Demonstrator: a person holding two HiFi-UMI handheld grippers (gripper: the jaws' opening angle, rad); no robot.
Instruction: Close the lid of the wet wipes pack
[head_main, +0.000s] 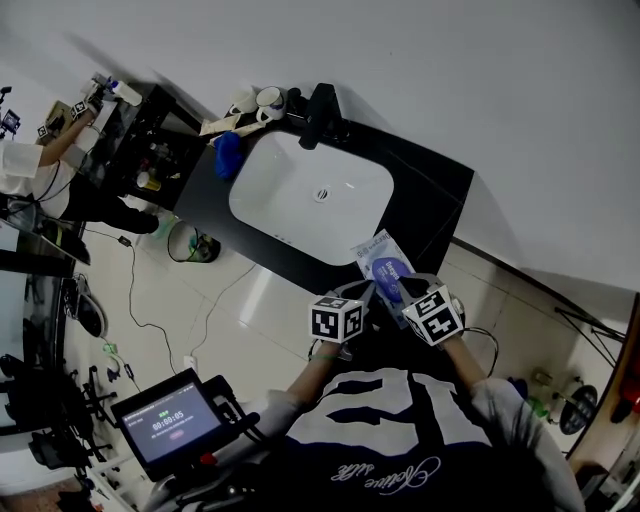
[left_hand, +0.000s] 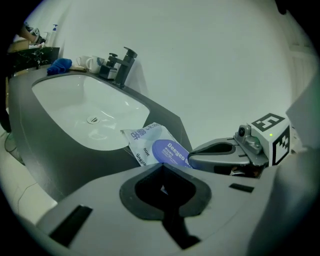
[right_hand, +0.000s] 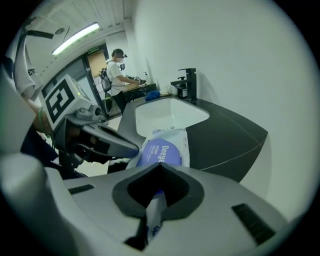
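The wet wipes pack (head_main: 383, 266) is pale film with a blue oval lid (left_hand: 170, 152) that looks flat. It lies at the near right edge of the dark counter (head_main: 430, 190), beside the white sink (head_main: 270, 205). My right gripper (right_hand: 159, 167) is shut on the pack's near edge, and a strip of film shows between its jaws. My left gripper (left_hand: 161, 167) is shut, with its tip at the pack's near left side beside the lid (right_hand: 161, 152). Whether it pinches any film is unclear. In the head view both grippers, left (head_main: 362, 297) and right (head_main: 403, 292), meet at the pack's near end.
A black faucet (head_main: 320, 115) stands behind the basin, with white cups (head_main: 268, 98) and a blue cloth (head_main: 228, 155) to its left. Another person (head_main: 30, 160) works at a far bench. A waste bin (head_main: 185, 242) and a screen on a stand (head_main: 170, 420) are on the tiled floor.
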